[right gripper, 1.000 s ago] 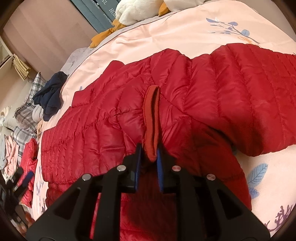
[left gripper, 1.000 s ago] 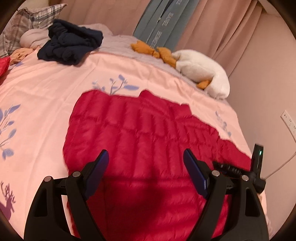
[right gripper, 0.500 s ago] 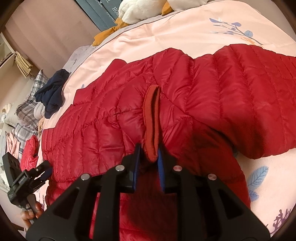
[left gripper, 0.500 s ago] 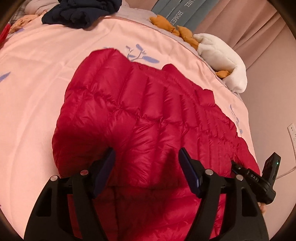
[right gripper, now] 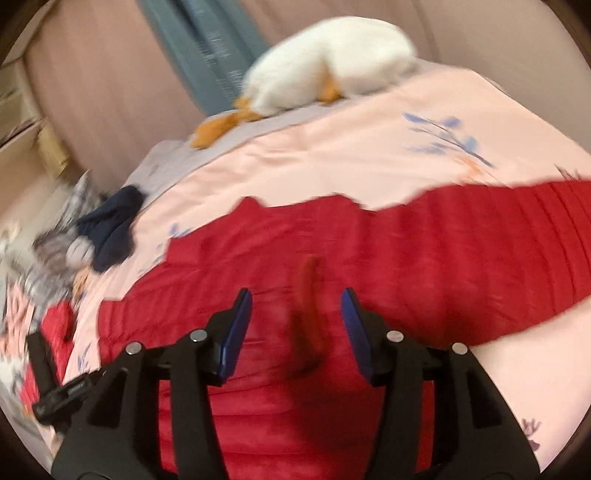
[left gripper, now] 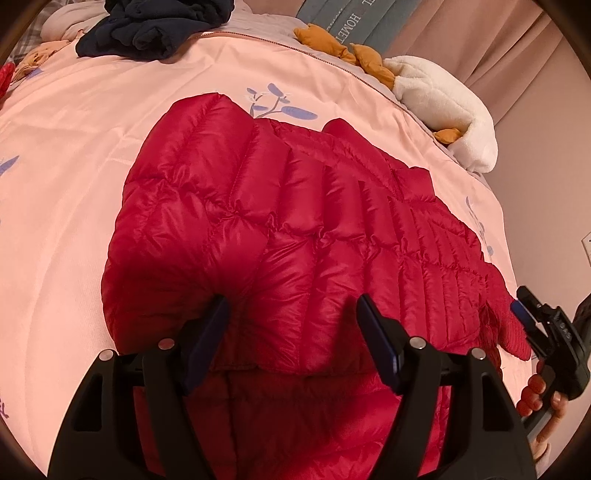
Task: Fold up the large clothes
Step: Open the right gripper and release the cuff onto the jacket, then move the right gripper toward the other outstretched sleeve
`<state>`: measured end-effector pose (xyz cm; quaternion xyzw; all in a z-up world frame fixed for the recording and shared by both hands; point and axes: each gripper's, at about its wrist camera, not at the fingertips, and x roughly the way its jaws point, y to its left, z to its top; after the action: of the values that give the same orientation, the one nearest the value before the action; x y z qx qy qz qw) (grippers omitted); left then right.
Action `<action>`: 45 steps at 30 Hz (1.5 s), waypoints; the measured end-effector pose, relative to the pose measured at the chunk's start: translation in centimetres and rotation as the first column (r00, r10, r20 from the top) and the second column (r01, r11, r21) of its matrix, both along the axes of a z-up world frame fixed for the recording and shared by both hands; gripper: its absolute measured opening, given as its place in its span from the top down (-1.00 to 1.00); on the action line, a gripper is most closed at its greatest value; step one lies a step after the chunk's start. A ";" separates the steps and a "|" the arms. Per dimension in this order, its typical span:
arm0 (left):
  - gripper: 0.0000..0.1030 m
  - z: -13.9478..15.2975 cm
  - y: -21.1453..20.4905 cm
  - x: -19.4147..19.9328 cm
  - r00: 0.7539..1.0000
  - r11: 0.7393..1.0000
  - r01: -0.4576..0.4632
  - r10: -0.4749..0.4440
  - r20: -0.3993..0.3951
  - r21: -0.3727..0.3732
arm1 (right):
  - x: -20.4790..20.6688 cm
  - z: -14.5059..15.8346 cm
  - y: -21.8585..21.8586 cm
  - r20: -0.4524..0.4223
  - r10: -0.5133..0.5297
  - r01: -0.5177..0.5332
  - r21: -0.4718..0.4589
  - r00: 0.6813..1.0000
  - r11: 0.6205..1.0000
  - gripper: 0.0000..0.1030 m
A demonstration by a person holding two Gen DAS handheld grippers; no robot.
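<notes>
A red quilted puffer jacket [left gripper: 295, 229] lies spread on the pink duvet [left gripper: 74, 166], its near part doubled over a lower layer. My left gripper [left gripper: 291, 317] points down onto that doubled edge. Its jaws stand wide and its pads press into a thick bunch of the jacket. The right wrist view is blurred: my right gripper [right gripper: 297, 314] hangs over the jacket [right gripper: 443, 258] with its jaws opening. The ribbed sleeve cuff [right gripper: 308, 306] stands between them, clear of both pads. In the left wrist view the right gripper [left gripper: 524, 314] shows at the right edge beside the cuff [left gripper: 513, 332], held by a hand [left gripper: 543, 391].
A navy garment [left gripper: 155, 26] is heaped at the far side of the bed. A white and orange plush duck [left gripper: 443, 99] lies at the far right corner. Plaid pillows [right gripper: 55, 243] and more red cloth sit at the left. Curtains hang behind, and a wall runs along the right.
The right jaws have come apart off the sleeve cuff and the right gripper has lifted. The left gripper has dropped closer onto the jacket and its jaws have narrowed a little.
</notes>
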<state>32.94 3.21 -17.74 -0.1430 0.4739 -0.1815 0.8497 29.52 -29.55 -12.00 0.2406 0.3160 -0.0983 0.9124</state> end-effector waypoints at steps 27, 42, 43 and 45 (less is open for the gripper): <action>-0.41 -0.2 -0.2 -0.1 1.000 0.999 0.019 -0.019 0.004 0.027 | 3.2 -4.8 0.9 -0.148 0.093 -0.082 0.076 0.985 0.994 0.16; -0.48 1.1 2.9 -2.8 0.997 0.995 -0.074 0.075 0.002 0.070 | -2.1 -2.8 -2.8 -0.134 -0.014 0.029 0.111 0.991 0.993 -0.12; -0.53 1.2 3.3 -3.2 0.996 0.993 -0.088 0.088 0.006 0.081 | -2.7 -2.6 -3.1 -0.127 -0.019 0.033 0.111 0.992 0.993 -0.12; -0.56 1.6 4.1 -4.5 0.994 0.990 -0.107 0.105 0.023 0.097 | -4.8 -2.2 -3.9 -0.110 -0.032 0.045 0.119 0.993 0.992 -0.15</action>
<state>28.46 7.27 -16.19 -0.1245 0.4662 -0.1140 0.8684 24.76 -33.45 -14.16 0.2960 0.3656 -0.1095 0.8756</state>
